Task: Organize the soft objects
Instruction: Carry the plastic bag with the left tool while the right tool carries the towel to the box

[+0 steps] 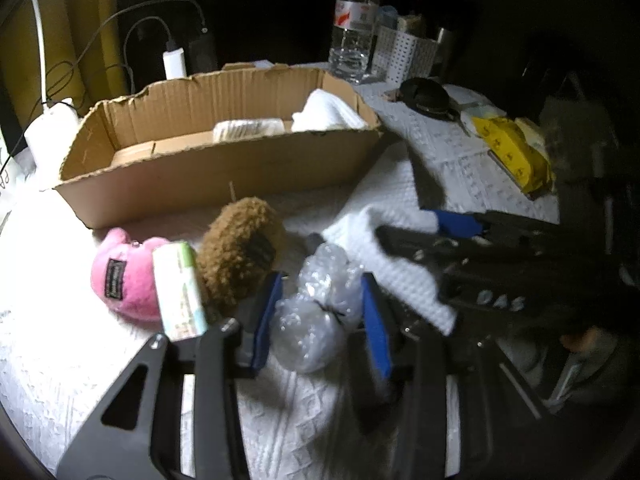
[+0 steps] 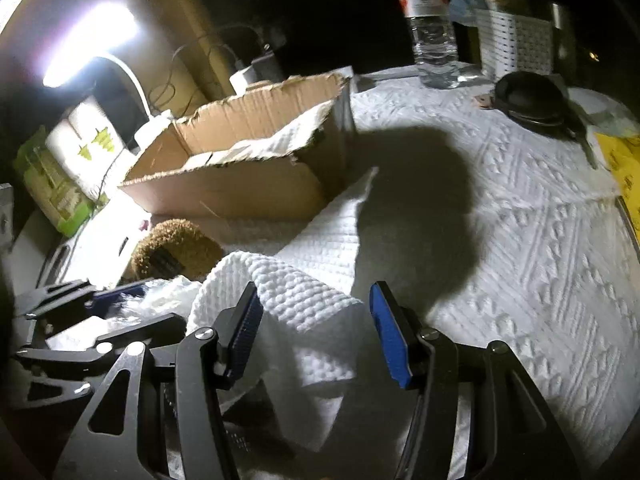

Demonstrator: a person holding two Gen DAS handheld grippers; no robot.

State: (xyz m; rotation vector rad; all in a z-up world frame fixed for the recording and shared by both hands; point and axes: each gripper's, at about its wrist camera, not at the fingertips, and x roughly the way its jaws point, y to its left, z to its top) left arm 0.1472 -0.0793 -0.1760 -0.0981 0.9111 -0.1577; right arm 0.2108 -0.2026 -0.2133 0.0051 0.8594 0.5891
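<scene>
The left gripper (image 1: 318,316) is closing around a bundle of clear bubble wrap (image 1: 316,308) lying just in front of the cardboard box (image 1: 224,168); its blue pads are standing at either side of the bundle, and whether they are already pressing it I cannot tell. The right gripper (image 2: 316,336) is standing released, jaws spread, with a fold of white waffle towel (image 2: 304,304) rising between them, at the near right corner of the box. A brown fuzzy toy (image 1: 240,256), a pink plush (image 1: 124,276) and a small tissue pack (image 1: 180,292) are waiting against the box's front wall, and a folded white cloth (image 1: 324,112) is already sitting inside it at the right end.

To do this pickup well, the left pads should be squeezing the bundle at its tied waist, where the wrap is bunching tightest, since the slick film is likely to slip. Lifting straight up before swinging over the torn front wall should be keeping it from snagging, and the right gripper is best kept clear of that path
</scene>
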